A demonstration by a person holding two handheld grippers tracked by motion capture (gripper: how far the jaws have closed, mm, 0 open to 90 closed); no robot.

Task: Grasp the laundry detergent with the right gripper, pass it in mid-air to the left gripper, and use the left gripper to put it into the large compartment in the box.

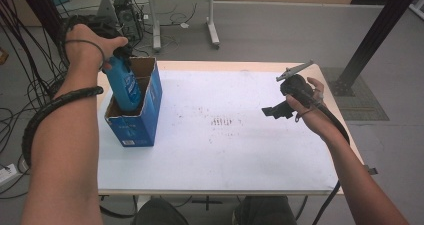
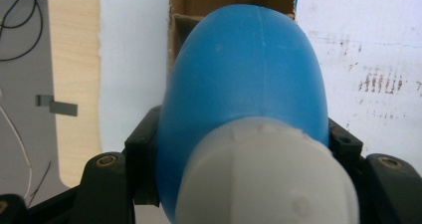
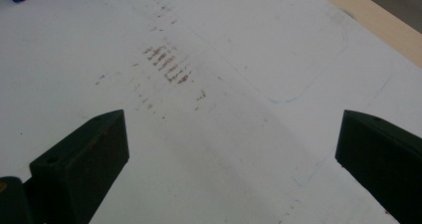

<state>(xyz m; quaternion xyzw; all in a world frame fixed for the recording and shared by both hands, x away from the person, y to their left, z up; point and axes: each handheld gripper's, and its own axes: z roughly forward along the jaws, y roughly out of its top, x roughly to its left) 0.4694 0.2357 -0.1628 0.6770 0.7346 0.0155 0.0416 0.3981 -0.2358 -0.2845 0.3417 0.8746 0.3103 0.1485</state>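
Note:
A blue bottle (image 1: 123, 83) with a white cap (image 2: 266, 176) stands half inside an open blue cardboard box (image 1: 136, 122) at the table's left edge. My left gripper (image 1: 119, 52) is above the box, shut on the bottle's upper part; in the left gripper view the black jaws press both sides of the bottle (image 2: 244, 84) just below the cap. My right gripper (image 1: 276, 111) hovers over the right side of the table, open, with nothing between its fingers (image 3: 82, 159).
The white table top (image 1: 225, 155) carries brown scuff marks (image 1: 223, 121) near its middle. Its wooden rim (image 3: 373, 27) runs along the far and right edges. Cables and a desk frame (image 1: 212, 25) lie on the floor beyond.

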